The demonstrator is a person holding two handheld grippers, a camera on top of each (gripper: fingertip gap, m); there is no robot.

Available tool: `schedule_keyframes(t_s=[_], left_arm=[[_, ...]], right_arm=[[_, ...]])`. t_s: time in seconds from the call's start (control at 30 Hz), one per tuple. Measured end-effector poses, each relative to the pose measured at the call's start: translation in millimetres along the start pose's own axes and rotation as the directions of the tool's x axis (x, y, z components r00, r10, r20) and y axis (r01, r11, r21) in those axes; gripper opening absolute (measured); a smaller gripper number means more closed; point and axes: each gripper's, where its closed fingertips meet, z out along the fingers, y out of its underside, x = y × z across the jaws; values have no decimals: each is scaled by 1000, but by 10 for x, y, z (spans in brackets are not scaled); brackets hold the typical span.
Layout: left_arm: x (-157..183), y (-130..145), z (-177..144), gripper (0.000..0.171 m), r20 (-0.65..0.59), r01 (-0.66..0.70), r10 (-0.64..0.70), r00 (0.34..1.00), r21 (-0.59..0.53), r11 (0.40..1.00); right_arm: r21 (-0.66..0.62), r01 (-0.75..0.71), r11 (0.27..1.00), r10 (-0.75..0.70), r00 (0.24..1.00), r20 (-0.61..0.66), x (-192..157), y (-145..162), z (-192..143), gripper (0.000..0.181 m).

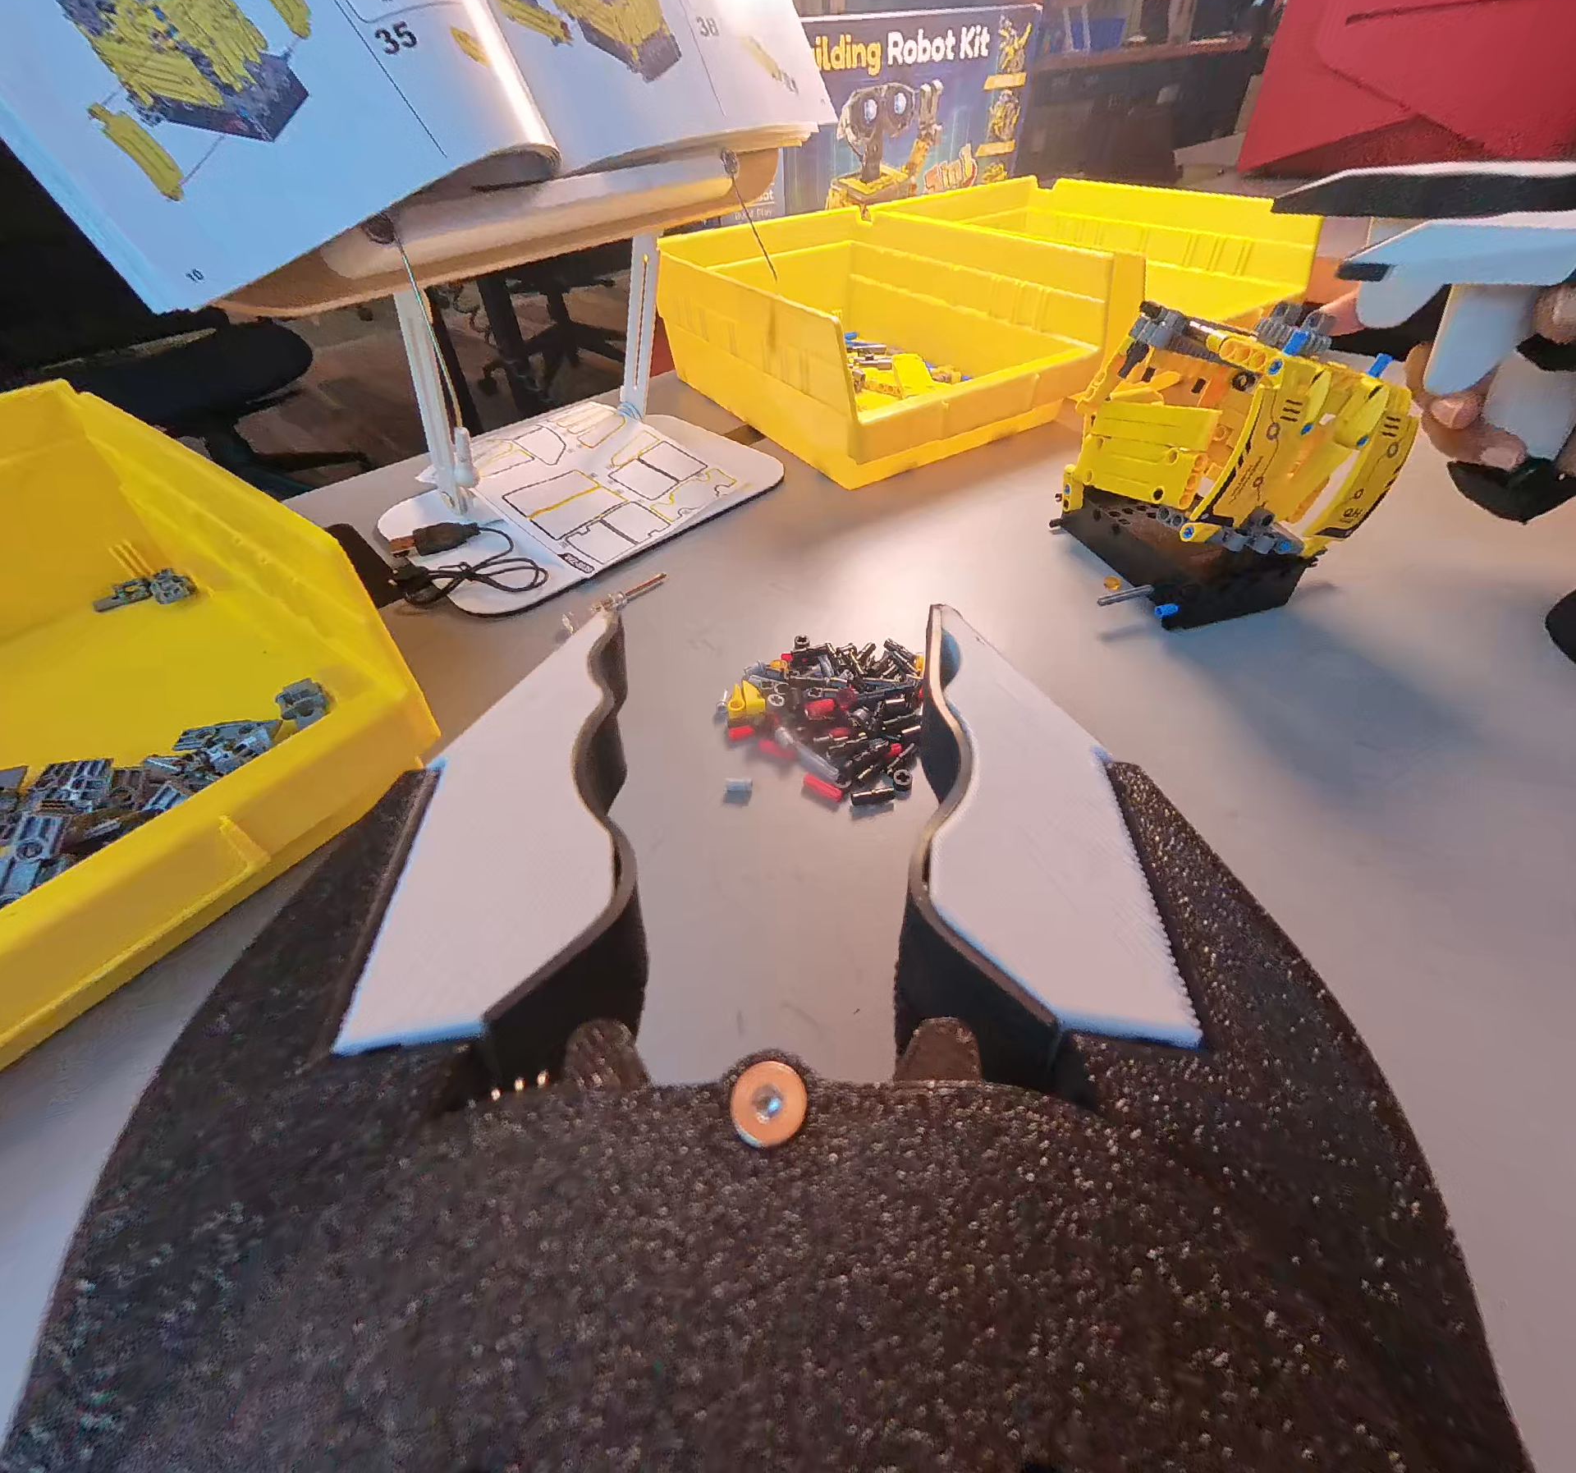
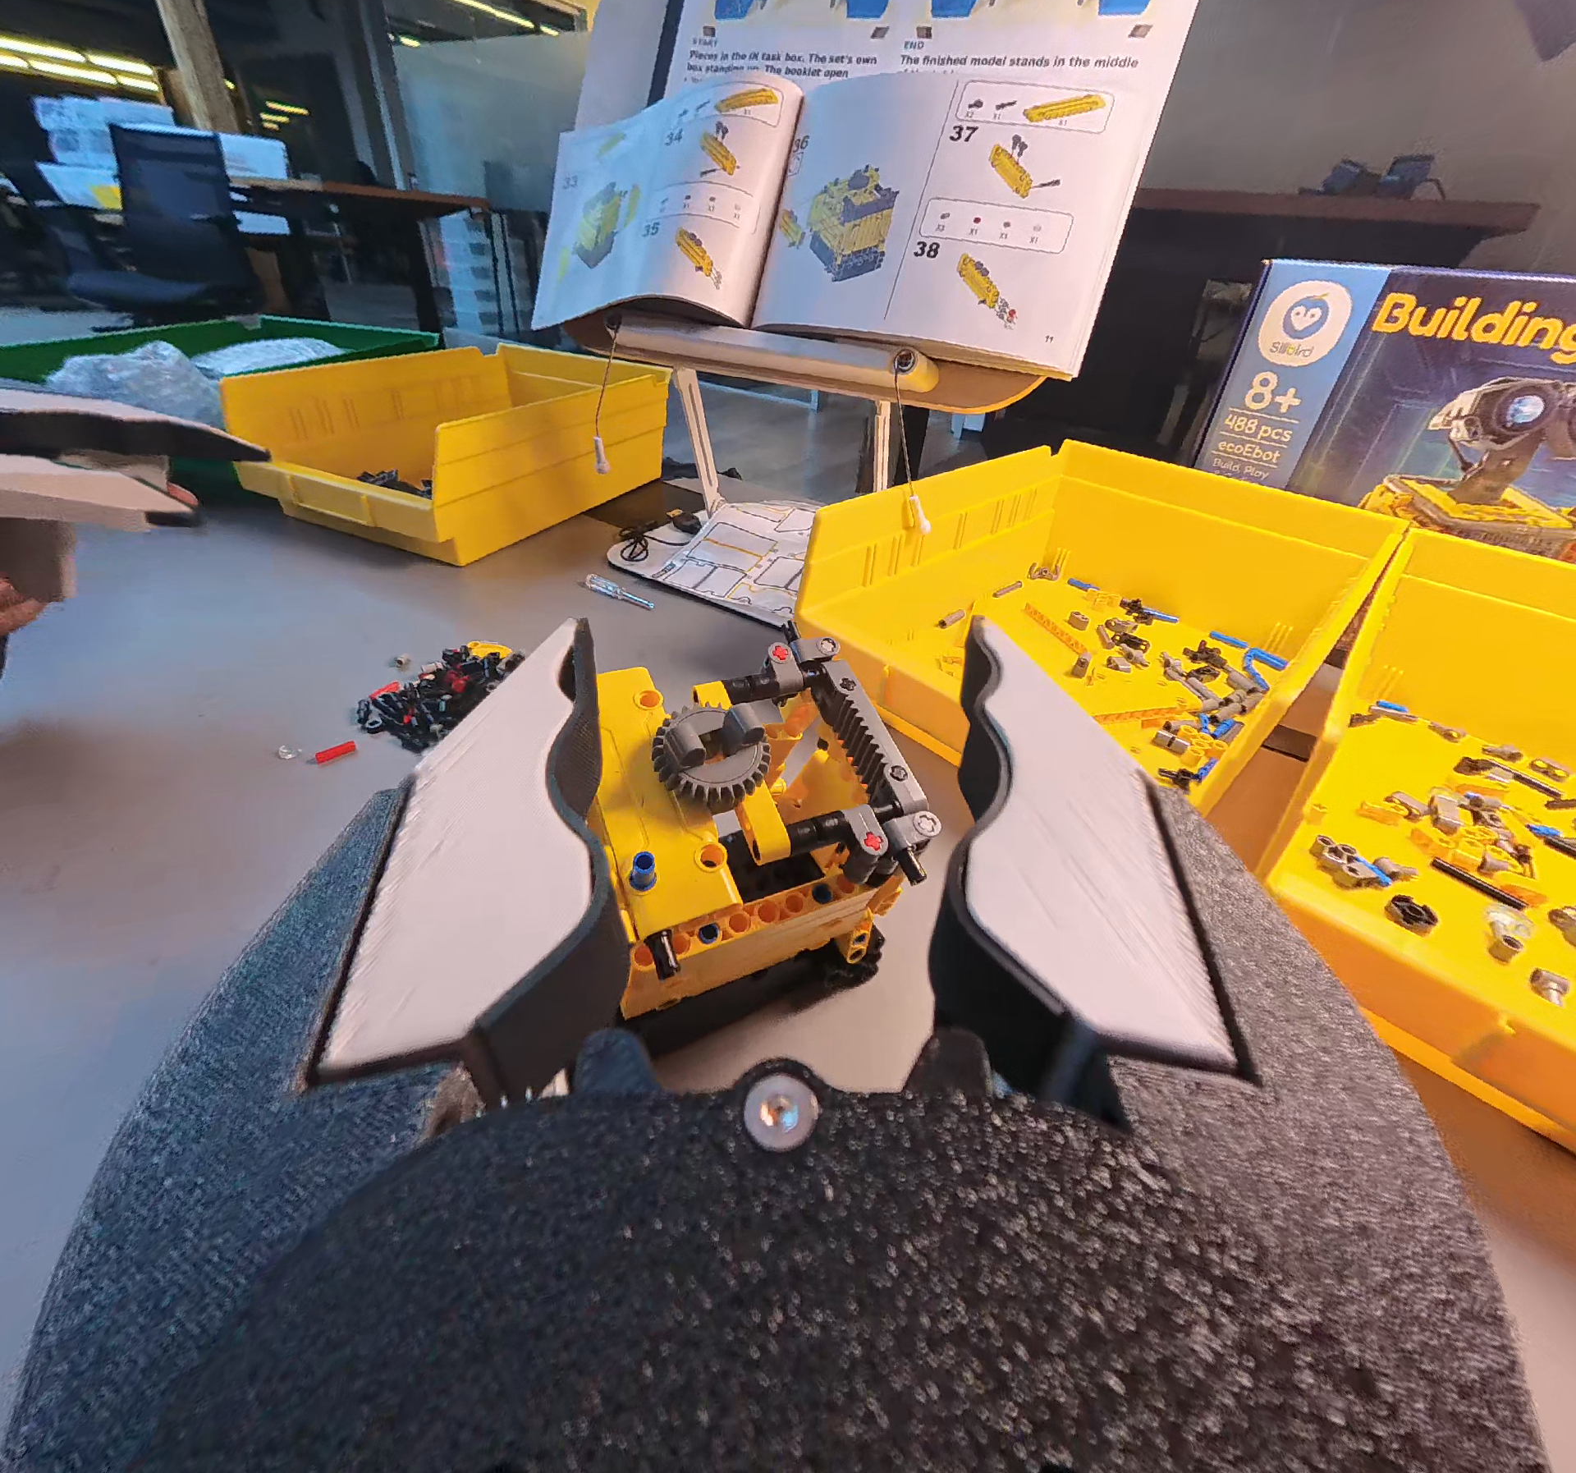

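A partly built yellow and black brick model [image 2: 750, 818] with a grey gear on top stands on the grey table [image 2: 213, 877]. My right gripper [image 2: 778, 630] is open with the model between its fingers; the left finger [image 2: 512, 818] is close against the model's side and the right finger stands apart from it. The model also shows in the left wrist view [image 1: 1228, 451], with the right gripper [image 1: 1450, 263] above it. My left gripper [image 1: 774, 622] is open and empty, low over the table, with a pile of small black and red pins [image 1: 827, 715] between its fingertips.
Yellow bins with loose parts stand at the left [image 1: 170, 664], at the back [image 1: 895, 340] and at the right [image 2: 1109, 647]. An open instruction booklet [image 2: 810, 212] rests on a white stand. The kit's box [image 2: 1407, 391], a small screwdriver [image 2: 618, 592] and a black cable [image 1: 469, 570] lie nearby.
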Motion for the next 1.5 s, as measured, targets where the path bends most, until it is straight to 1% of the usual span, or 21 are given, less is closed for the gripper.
schedule_keyframes(t_s=[0.17, 0.3, 0.43, 0.6, 0.87, 1.1, 1.5], left_arm=[[-83, -94, -75, 57, 37, -15, 13, 999, 42, 999], [-130, -120, -102, 57, 48, -3, 0, 999, 56, 998], [-155, -132, -108, 55, 73, -27, 22, 997, 62, 998], [-196, -105, -97, 59, 105, -38, 33, 994, 49, 998], [-228, -99, -109, 57, 105, -9, 4, 994, 54, 998], [-278, -97, -112, 61, 130, 0, -8, 991, 63, 998], [-295, -84, -103, 61, 128, 19, -27, 991, 65, 998]], right_arm=[[28, -22, 999, 23, 1000, -18, 27, -32, -6, 81], [40, -10, 999, 11, 1000, -29, 13, -55, -7, 78], [48, -2, 999, 4, 999, -42, 22, -68, -16, 72], [51, -16, 999, 18, 999, -36, 17, -76, -27, 67], [49, -9, 999, 10, 1000, -21, -31, -63, -13, 61], [35, -17, 999, 17, 1000, 5, -91, -29, 10, 61], [5, -16, 1000, 16, 1000, 22, -140, 54, 55, 60]])
